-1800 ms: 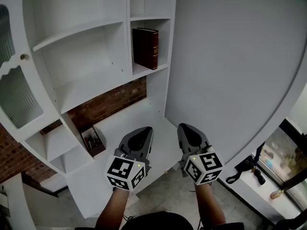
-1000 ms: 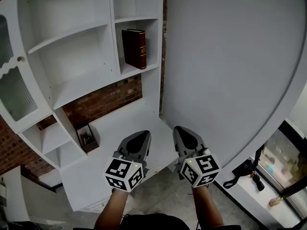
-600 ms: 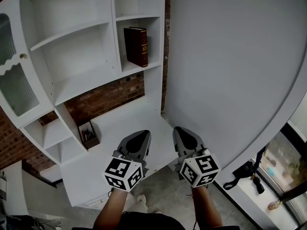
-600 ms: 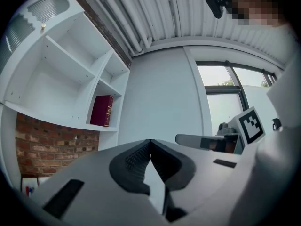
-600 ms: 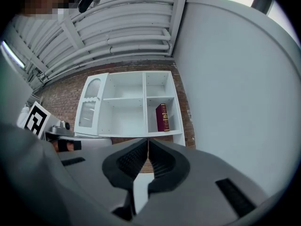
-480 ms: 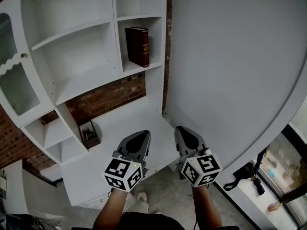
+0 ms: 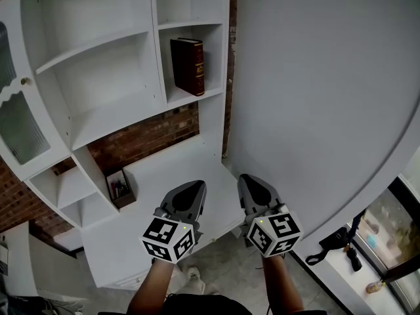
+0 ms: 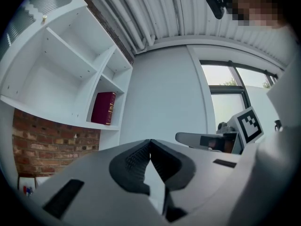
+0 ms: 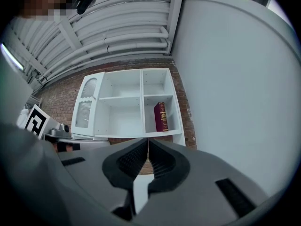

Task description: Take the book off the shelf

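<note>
Your book point(image 7: 188, 65) stands upright in the upper centre of the head view. It is in the narrow right-hand cubby of the white shelf unit point(image 7: 157, 90), nearer the cubby's left wall, with bare board to its right and open room above it. The cubby's front is open toward you.

Your left claw point(image 7: 195, 186) and right claw point(image 7: 251, 179) sit side by side low in the frame. Both are clenched on nothing, well apart from the book, over the front edge of the white counter point(image 7: 164, 182).

On the right, a big white panel point(image 7: 315, 97) runs close beside the shelf unit and crowds that side. At the far left hangs a cabinet door point(image 7: 20, 126) with ribbed glass. A strip of brick wall point(image 7: 144, 136) shows under the shelves, and a small box point(image 7: 120, 189) of pens sits at the counter's left.

Compared with a second ago, the shelf unit sits slightly further right in the frame. The book stands as before, and both claws stay clenched in the same spot.
</note>
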The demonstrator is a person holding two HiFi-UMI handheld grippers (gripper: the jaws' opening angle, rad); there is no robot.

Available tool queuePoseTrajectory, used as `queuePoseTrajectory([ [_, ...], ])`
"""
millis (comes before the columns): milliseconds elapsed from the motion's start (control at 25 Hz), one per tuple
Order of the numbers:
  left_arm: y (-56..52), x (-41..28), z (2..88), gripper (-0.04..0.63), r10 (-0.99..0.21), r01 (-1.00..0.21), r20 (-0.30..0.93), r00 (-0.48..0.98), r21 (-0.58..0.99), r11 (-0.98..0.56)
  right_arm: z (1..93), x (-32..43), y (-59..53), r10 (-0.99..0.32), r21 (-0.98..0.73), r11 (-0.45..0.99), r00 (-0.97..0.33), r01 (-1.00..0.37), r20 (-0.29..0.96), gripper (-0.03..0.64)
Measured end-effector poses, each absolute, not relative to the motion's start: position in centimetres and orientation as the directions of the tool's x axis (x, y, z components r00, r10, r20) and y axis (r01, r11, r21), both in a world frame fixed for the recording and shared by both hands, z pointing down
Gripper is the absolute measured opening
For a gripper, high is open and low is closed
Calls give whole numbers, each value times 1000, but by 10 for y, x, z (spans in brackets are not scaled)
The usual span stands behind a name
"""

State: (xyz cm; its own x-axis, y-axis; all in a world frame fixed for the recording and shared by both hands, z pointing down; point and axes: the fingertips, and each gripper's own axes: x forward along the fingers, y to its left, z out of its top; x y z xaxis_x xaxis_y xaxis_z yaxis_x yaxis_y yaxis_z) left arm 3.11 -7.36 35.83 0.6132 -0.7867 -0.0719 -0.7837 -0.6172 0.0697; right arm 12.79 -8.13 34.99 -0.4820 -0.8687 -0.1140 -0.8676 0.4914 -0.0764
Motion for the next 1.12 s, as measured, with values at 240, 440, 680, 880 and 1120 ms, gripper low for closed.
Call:
queuePoseTrajectory([
  [240,-100,23,352,16,-787,-784,-85,611,74,-616,345,120,-109,-865,-75,497,-488,-864,-118,23],
  [440,-127,14,346,16,-784,-780,-93,614,75,-621,336,109,-136,-864,-69,498,-488,-864,-126,23],
  [680,-159,2,335,17,-770,-767,-107,629,75,-638,326,96,-167,-870,-62,487,-476,-871,-130,23],
  [880,-184,-10,329,17,-759,-755,-118,641,81,-650,318,84,-191,-875,-52,474,-465,-879,-135,23],
  [1120,-207,-22,325,17,-740,-736,-129,660,85,-672,313,69,-213,-883,-43,458,-449,-888,-134,23],
])
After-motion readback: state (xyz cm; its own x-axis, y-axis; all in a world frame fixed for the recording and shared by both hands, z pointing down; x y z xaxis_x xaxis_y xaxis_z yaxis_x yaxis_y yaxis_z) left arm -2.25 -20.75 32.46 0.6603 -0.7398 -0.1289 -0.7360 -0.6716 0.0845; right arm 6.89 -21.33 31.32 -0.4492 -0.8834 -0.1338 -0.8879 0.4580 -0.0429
